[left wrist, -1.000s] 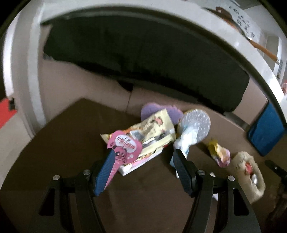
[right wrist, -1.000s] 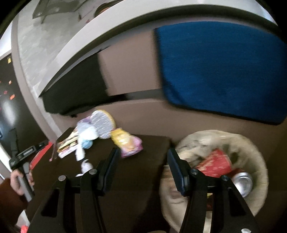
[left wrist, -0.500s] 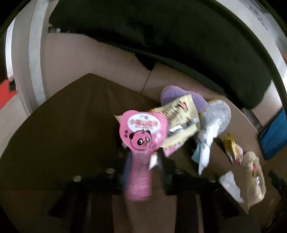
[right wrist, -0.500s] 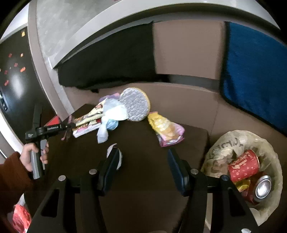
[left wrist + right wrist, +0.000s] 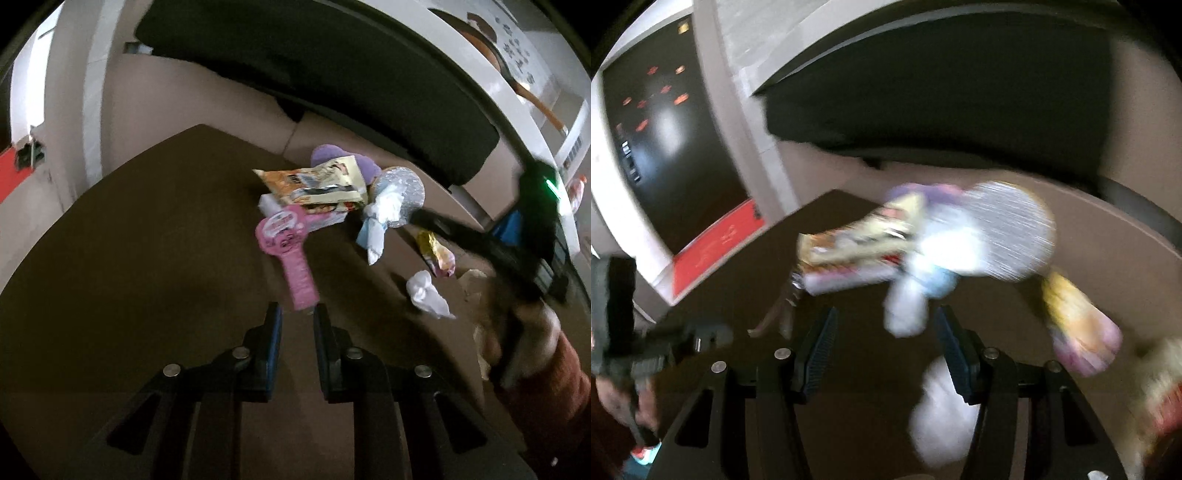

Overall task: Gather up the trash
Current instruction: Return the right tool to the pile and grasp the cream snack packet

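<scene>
Already on the pickup step: your left gripper (image 5: 297, 314) is closing its jaws on the tail end of the pink wrapper (image 5: 286, 251), which sticks out ahead from between the tips and points toward the trash pile (image 5: 325, 188). The pads look to be on it, though the contact itself is hard to make out. Next move, as I judge it: finish the pinch, lift clear of the worktop (image 5: 129, 258), carry it to the bin.

Your right gripper (image 5: 886, 338) stands open with nothing between the fingers. It sits over the worktop just short of the pile; the view is badly smeared. A white crumpled tissue (image 5: 940, 413) lies under its right finger, on the near side of the pile.

Right of the pile: a yellow-and-pink snack bag (image 5: 436, 254).

Container: a pale basket (image 5: 1160, 387) shows at the right edge of the right wrist view, well right of the pile. Something red is inside; the rest is too blurred to tell.
</scene>
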The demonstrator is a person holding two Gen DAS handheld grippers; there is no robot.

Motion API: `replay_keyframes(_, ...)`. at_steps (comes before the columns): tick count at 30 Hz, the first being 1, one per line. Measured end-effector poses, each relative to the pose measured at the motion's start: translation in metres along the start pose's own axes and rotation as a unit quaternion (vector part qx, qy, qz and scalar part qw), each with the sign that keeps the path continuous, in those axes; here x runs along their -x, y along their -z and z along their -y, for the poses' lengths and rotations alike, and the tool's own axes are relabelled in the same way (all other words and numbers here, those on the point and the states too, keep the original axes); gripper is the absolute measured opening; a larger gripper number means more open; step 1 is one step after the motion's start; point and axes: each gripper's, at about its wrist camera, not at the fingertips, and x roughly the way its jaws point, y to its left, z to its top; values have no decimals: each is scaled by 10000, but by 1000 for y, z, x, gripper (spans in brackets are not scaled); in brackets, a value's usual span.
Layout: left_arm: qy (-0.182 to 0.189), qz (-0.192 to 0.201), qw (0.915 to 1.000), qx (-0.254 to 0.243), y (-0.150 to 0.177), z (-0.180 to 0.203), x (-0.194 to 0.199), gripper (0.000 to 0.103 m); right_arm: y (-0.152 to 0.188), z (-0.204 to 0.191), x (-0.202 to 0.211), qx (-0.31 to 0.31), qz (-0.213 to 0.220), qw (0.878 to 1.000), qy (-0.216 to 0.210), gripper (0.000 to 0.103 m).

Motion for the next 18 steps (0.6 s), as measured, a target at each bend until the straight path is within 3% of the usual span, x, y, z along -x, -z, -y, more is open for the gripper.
replay_keyframes(5, -177, 349, 9992, 98, 3, -16, 19, 38, -51, -33, -78, 320, -194, 9993, -41, 52)
replay_keyframes(10, -56, 396, 9987, 314, -3, -33, 24, 41, -82, -48, -144, 871, -611, 9938, 334, 51)
replay_keyframes(14, 22, 375, 9987, 351, -2, -38, 21, 41, -78, -34, -157, 774, -1129, 9906, -23, 51)
replay_keyframes(18, 192, 275, 9986, 417, -2, -36, 8, 41, -49, -18, -134, 714, -1234, 9895, -234, 51)
